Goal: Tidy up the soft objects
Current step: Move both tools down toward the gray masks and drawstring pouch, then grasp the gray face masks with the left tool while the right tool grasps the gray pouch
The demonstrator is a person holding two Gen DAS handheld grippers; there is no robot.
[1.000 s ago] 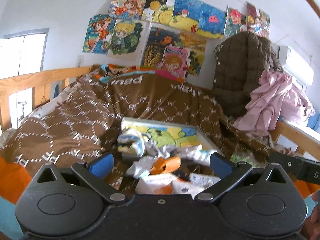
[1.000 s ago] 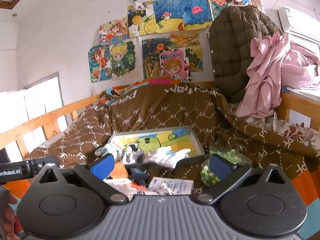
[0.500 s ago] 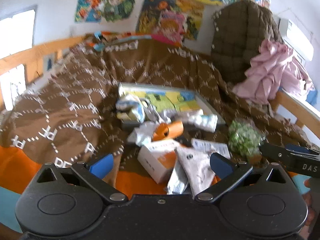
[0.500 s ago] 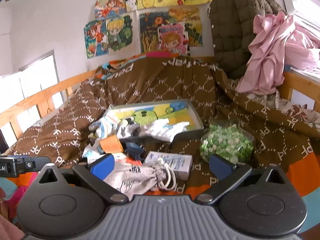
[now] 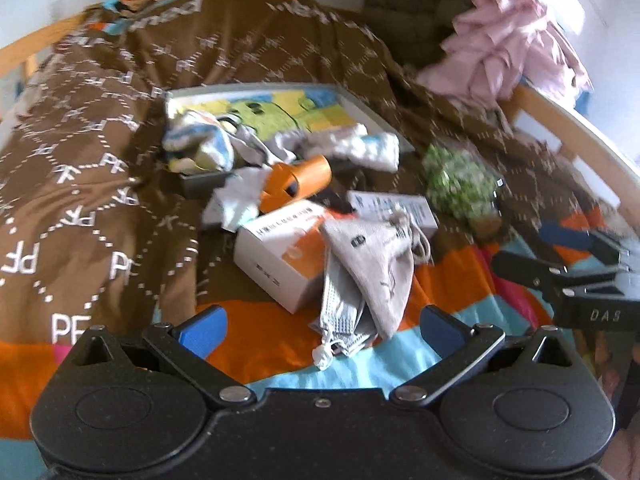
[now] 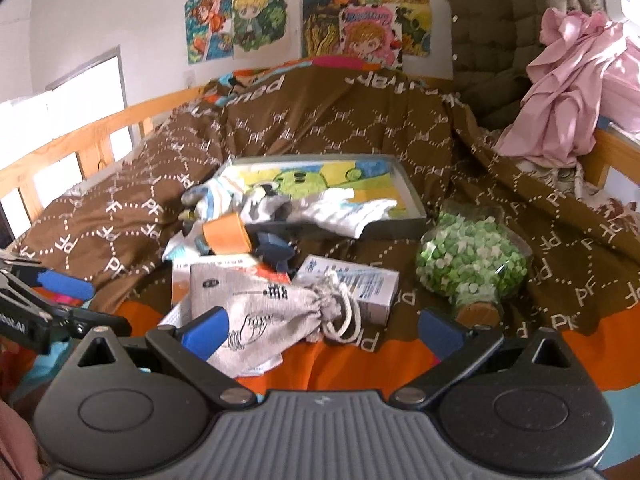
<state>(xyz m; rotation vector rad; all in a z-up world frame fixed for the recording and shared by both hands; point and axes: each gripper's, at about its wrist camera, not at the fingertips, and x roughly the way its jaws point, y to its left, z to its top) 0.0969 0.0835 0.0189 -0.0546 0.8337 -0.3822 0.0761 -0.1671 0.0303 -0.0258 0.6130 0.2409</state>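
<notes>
Fingers (image 6: 204, 332) partly hide drawstring pouch (image 6: 272, 320).

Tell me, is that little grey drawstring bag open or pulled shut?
Pulled shut: the grey drawstring bag has its neck gathered tight, with the white cord looped beside it. It lies flat on the bed.

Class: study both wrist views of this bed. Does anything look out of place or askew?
Yes. The socks hang over the front rim of the shallow tray instead of lying inside it. In front, the drawstring bag sprawls across tilted boxes, a loose heap on the duvet.
</notes>
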